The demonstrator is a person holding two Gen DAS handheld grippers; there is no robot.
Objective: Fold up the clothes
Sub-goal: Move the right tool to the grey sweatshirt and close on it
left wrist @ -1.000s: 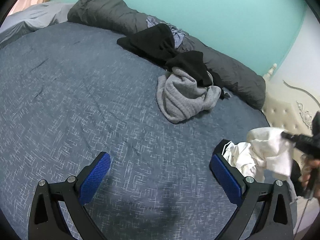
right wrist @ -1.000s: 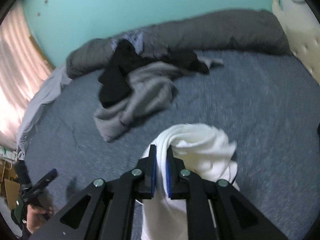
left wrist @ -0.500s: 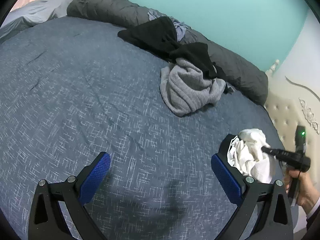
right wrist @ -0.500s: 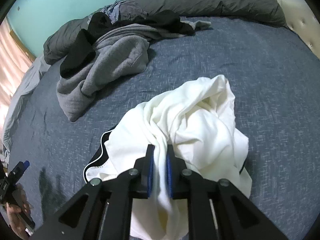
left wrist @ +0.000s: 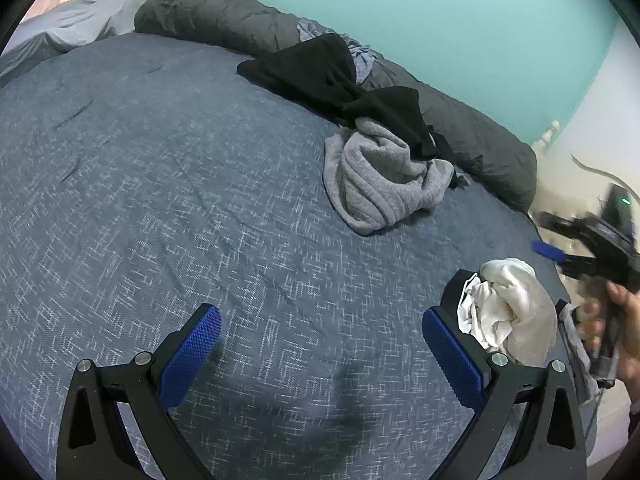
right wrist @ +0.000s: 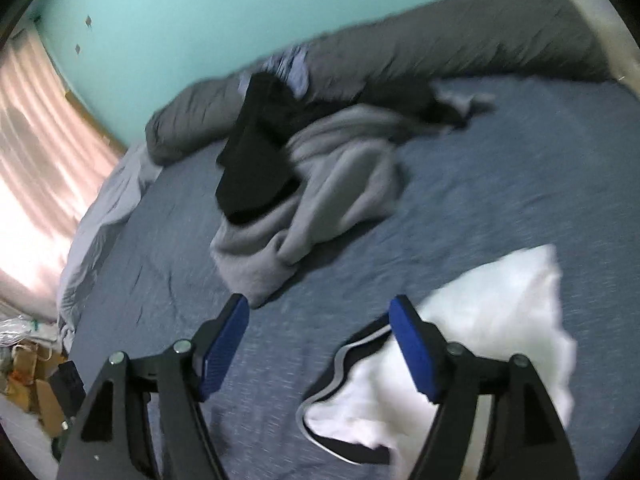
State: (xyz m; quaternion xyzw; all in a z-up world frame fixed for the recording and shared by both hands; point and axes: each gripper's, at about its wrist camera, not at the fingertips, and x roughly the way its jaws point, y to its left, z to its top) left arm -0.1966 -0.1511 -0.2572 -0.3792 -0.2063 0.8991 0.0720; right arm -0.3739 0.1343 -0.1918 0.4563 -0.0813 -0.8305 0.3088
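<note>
A white garment (right wrist: 492,320), trimmed in black and white at its edge, is lying crumpled on the blue bedspread (left wrist: 160,200) near the bed's right side, just beside the right gripper (right wrist: 320,320). That gripper's jaws are opening, with only bare bedspread between the blue pads; the white cloth is sitting beyond and under the right-hand finger, not pinched. In the left wrist view the same garment (left wrist: 508,312) is showing as a bunched heap behind the left gripper's right finger, while a blurred hand (left wrist: 616,320) is holding the right gripper's handle at the frame's edge. The left gripper (left wrist: 320,344) is hovering over the bedspread with its jaws wide apart and nothing between them. Farther up the bed, well apart from the white garment, a grey sweater (left wrist: 384,184) is lying in a heap with a black garment (left wrist: 340,76) draped across its top. Behind them a dark grey duvet (left wrist: 224,16) is lying rolled along the teal wall (left wrist: 440,8).
</note>
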